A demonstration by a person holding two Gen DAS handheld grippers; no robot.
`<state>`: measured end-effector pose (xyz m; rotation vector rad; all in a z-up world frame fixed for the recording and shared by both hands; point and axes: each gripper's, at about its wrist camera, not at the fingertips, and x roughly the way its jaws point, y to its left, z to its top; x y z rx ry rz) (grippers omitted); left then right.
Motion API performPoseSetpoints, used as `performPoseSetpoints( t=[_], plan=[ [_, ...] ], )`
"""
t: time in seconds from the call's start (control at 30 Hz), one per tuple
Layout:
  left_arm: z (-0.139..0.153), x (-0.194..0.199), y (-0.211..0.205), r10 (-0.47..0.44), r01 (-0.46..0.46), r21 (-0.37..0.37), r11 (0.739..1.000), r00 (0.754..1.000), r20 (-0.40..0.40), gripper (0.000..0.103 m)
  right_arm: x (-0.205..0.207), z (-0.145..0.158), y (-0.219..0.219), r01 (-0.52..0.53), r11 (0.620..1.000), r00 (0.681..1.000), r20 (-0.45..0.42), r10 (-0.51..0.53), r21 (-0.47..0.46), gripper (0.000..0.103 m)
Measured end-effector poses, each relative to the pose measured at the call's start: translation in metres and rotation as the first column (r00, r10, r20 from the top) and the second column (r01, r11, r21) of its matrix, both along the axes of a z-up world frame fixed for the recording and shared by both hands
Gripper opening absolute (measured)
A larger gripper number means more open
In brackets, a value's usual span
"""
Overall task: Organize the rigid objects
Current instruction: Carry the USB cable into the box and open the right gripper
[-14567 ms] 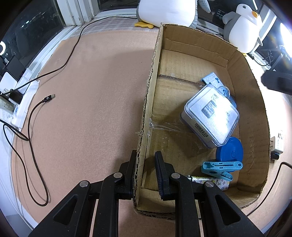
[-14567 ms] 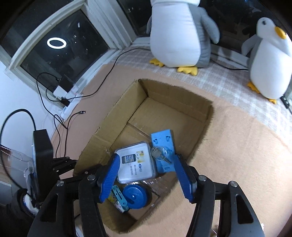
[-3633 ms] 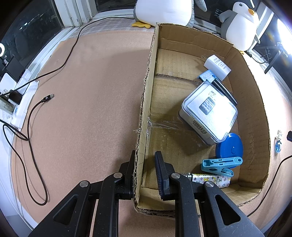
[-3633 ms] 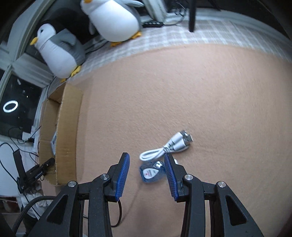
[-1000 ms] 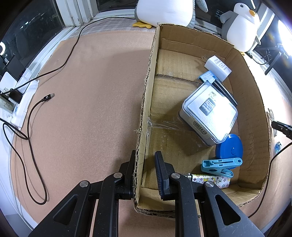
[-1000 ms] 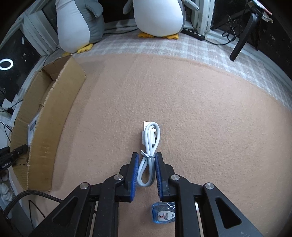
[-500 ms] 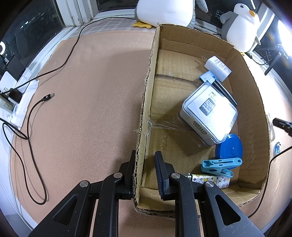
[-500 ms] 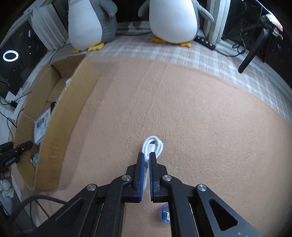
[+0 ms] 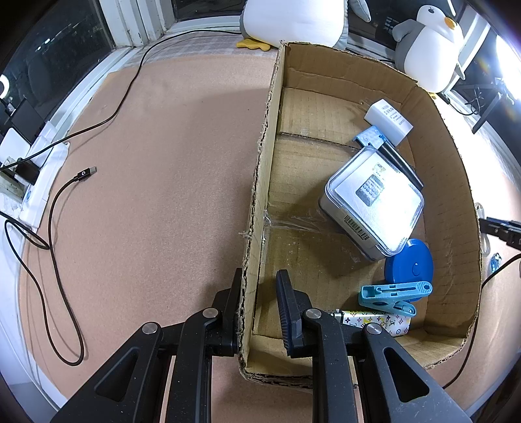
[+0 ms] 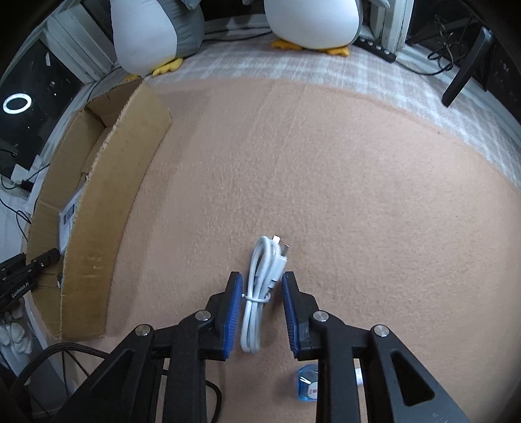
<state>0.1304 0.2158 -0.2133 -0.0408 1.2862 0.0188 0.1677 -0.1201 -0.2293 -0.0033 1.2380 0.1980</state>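
Note:
My left gripper (image 9: pixel 259 293) is shut on the near left wall of the open cardboard box (image 9: pixel 260 169), one finger outside and one inside. The box holds a clear-lidded tin (image 9: pixel 374 201), a blue round disc (image 9: pixel 408 263), a light blue peg (image 9: pixel 390 293), a patterned lighter (image 9: pixel 374 320) and a white adapter (image 9: pixel 387 122). To the right of the box, my right gripper (image 10: pixel 262 276) points down at the carpet. Its jaws are opening, and a tied white cable (image 10: pixel 249 325) lies between the blue pads (image 10: pixel 232 309) without being pressed. A small blue clear tag (image 10: pixel 307 384) lies under the right finger.
Two plush penguins (image 10: pixel 312 22) stand at the far edge on a checked cloth. Beside the cardboard box (image 10: pixel 97 211) the pink carpet (image 10: pixel 325 179) is bare. A black cable (image 9: pixel 62 260) loops on the carpet left of the box, near a power strip (image 9: pixel 29 182).
The right jaws, shut on the white cable half a second ago, now stand apart with the cable lying flat between them. The left gripper and the box have not moved.

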Motion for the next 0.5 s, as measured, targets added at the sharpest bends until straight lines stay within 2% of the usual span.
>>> performPoseSetpoints(
  t=[0.1, 0.27, 0.5],
  plan=[
    [0.000, 0.000, 0.000, 0.000, 0.000, 0.000, 1.000, 1.000, 0.000, 0.019, -0.001, 0.000, 0.001, -0.001, 1.000, 1.000, 0.000, 0.001, 0.010, 0.015],
    [0.000, 0.000, 0.000, 0.001, -0.001, 0.000, 1.000, 1.000, 0.000, 0.019, -0.005, 0.014, 0.008, -0.011, 0.999, 0.999, 0.037, 0.010, 0.034, 0.015],
    [0.000, 0.000, -0.001, 0.002, -0.002, -0.002, 1.000, 1.000, 0.000, 0.019, -0.010, 0.062, 0.041, -0.081, 0.995, 0.986, 0.151, 0.073, 0.052, 0.015]
  ],
)
